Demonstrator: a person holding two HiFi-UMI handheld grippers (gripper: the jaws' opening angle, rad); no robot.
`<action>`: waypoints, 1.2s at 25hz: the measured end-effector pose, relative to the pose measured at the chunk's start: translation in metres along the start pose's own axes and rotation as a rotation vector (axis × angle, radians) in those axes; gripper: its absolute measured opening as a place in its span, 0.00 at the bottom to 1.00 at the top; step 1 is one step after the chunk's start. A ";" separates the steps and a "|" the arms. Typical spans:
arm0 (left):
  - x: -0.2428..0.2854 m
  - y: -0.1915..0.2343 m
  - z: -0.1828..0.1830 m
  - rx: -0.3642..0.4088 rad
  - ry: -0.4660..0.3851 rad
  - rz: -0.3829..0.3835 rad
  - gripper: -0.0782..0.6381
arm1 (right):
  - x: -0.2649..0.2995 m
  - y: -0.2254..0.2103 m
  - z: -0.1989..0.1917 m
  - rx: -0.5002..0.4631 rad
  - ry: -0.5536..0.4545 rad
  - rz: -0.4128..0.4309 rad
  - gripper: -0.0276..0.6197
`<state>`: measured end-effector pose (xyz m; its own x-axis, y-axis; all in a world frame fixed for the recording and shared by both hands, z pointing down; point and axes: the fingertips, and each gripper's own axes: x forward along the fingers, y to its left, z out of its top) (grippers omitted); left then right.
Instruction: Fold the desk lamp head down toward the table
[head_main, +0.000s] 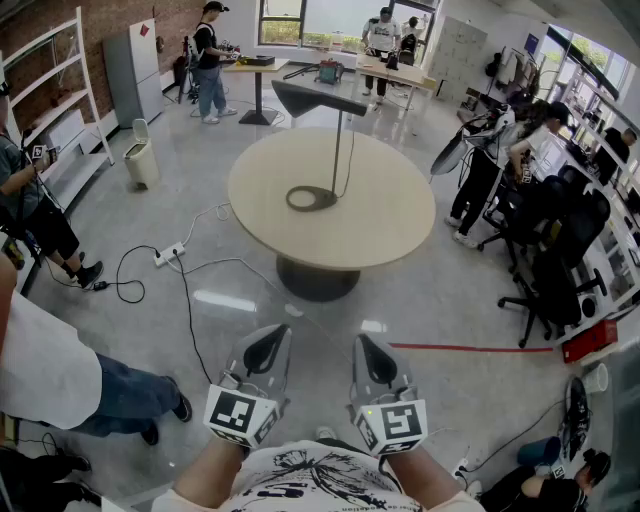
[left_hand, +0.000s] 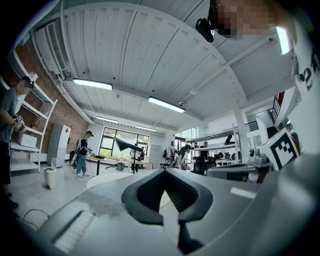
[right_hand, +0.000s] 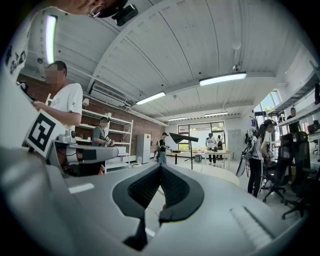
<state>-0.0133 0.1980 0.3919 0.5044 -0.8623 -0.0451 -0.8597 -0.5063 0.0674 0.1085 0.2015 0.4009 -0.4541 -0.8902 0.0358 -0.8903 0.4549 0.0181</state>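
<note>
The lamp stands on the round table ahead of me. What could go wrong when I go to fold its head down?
Cables cross the floor between you and the table; you could trip. The lamp stands on a thin stem and a ring base, so pressing the head might tip it. The left gripper and right gripper are shut; open one first.

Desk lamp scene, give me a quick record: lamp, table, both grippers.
lamp: stands on the table, head up and roughly level, not folded
table: round, beige, one central foot
left gripper: shut, empty, short of the table
right gripper: shut, empty, short of the table
task: not begun
</note>
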 end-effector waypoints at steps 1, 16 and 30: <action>0.000 0.000 -0.001 0.000 0.000 -0.001 0.12 | 0.000 0.000 -0.001 -0.001 0.002 0.002 0.06; -0.013 0.026 -0.010 -0.008 -0.016 0.016 0.12 | 0.018 0.007 -0.018 0.040 0.010 -0.016 0.06; 0.031 0.082 -0.018 -0.023 0.005 0.103 0.12 | 0.099 -0.014 -0.028 0.073 0.066 0.062 0.06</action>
<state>-0.0666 0.1295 0.4145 0.4136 -0.9099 -0.0317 -0.9051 -0.4147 0.0939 0.0771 0.1078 0.4325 -0.5075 -0.8558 0.1005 -0.8616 0.5041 -0.0586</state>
